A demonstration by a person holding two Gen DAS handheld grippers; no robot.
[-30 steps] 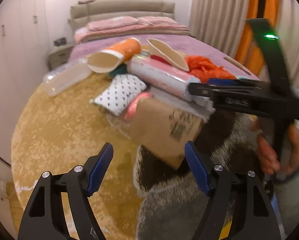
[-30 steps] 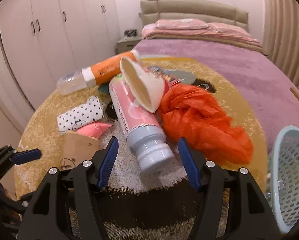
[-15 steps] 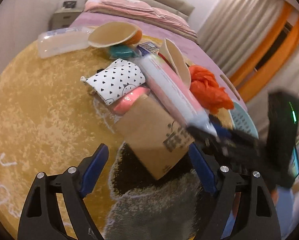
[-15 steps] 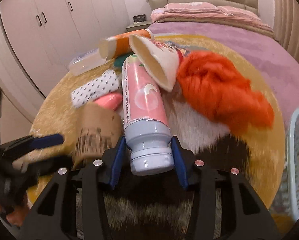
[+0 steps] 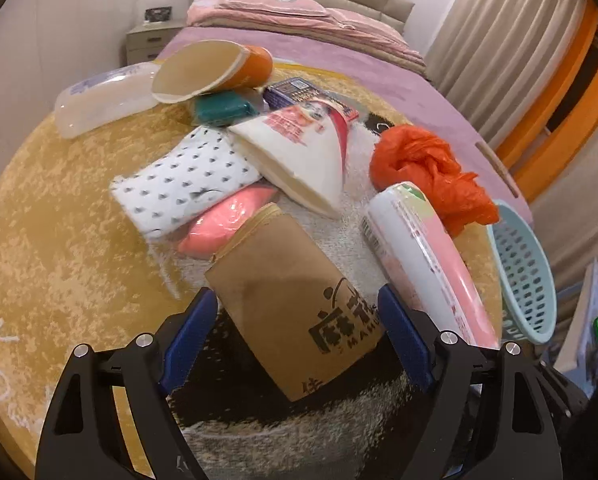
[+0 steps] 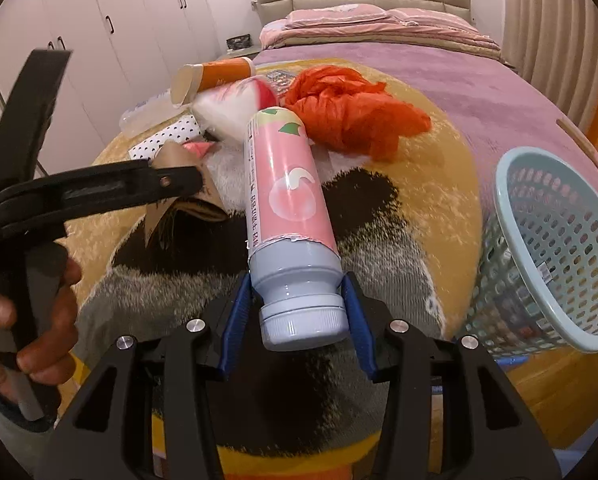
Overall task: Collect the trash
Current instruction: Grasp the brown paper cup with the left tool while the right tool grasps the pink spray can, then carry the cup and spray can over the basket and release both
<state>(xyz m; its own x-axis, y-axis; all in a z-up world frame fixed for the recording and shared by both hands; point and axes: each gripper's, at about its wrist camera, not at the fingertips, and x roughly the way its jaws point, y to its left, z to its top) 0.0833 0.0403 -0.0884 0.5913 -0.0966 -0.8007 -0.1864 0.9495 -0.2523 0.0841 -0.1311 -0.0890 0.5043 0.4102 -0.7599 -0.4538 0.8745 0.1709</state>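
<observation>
My right gripper (image 6: 297,300) is shut on the grey cap end of a pink and white bottle (image 6: 289,196), lifted off the rug; the bottle also shows in the left wrist view (image 5: 427,256). My left gripper (image 5: 295,320) is open, its blue pads on either side of a brown paper cup (image 5: 295,300) lying on its side, without touching it. The left gripper also shows in the right wrist view (image 6: 99,190), over the cup (image 6: 179,196). A light blue basket (image 6: 555,248) lies tilted at the right.
On the round yellow rug (image 5: 59,240) lie an orange plastic bag (image 5: 427,168), a white paper cone cup (image 5: 299,160), a heart-print pouch (image 5: 187,180), a pink packet (image 5: 227,224), an orange cup (image 5: 211,68), a clear bottle (image 5: 103,100). A purple bed (image 6: 419,68) stands behind.
My right gripper closed on the pink bottle and lifted it from the pile; the white cone cup rolled off it. My left gripper moved closer around the brown cup.
</observation>
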